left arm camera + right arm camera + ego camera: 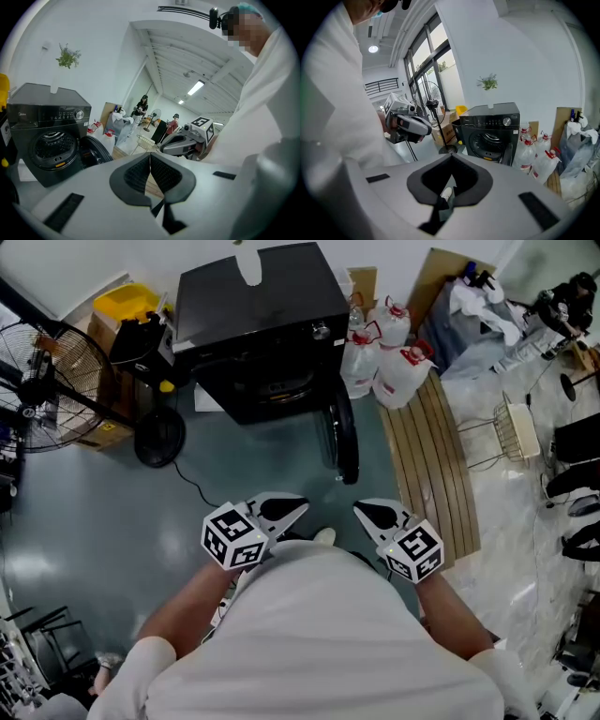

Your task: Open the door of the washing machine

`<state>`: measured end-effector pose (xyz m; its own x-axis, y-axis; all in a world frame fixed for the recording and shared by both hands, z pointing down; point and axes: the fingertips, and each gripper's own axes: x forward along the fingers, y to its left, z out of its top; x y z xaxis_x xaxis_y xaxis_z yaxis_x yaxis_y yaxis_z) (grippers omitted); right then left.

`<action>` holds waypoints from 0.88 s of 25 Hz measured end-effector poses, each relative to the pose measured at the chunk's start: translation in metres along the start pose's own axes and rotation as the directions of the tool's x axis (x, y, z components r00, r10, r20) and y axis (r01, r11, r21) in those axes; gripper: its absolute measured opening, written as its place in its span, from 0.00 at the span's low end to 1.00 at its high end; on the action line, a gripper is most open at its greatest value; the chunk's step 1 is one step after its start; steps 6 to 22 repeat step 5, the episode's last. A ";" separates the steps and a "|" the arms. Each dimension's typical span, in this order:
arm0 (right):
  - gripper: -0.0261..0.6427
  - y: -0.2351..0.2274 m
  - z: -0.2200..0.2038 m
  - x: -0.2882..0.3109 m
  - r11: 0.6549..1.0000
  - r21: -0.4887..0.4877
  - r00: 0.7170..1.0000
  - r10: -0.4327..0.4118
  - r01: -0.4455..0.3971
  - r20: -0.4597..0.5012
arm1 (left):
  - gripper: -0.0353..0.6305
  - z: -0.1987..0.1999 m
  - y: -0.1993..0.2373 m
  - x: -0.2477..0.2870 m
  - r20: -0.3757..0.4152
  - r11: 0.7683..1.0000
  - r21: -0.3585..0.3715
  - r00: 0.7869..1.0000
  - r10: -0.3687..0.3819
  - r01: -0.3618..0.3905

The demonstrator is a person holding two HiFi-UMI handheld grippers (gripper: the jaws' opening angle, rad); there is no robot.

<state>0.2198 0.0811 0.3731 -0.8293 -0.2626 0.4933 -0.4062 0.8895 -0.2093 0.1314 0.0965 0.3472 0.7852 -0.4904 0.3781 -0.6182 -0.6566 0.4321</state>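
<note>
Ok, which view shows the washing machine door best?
Head view: the whole door shows from above, swung wide off the washing machine. Left gripper view catches its inner face, bottom cut off; right gripper view only a thin edge.

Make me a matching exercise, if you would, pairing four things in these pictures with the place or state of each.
Things:
1. washing machine door
2. floor fan
3. plastic jugs
4. left claw

Places or states:
A. shut, with nothing in it
B. left of the washing machine in the head view
C. swung open
D. right of the washing machine, with red caps

Pairs: 1-C, 2-B, 3-D, 4-A
</note>
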 end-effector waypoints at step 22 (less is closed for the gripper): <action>0.05 -0.002 -0.004 -0.002 1.000 0.006 1.000 -0.005 0.005 -0.006 | 0.08 0.000 0.001 0.002 -0.007 1.000 -0.001 1.000 0.003 -0.003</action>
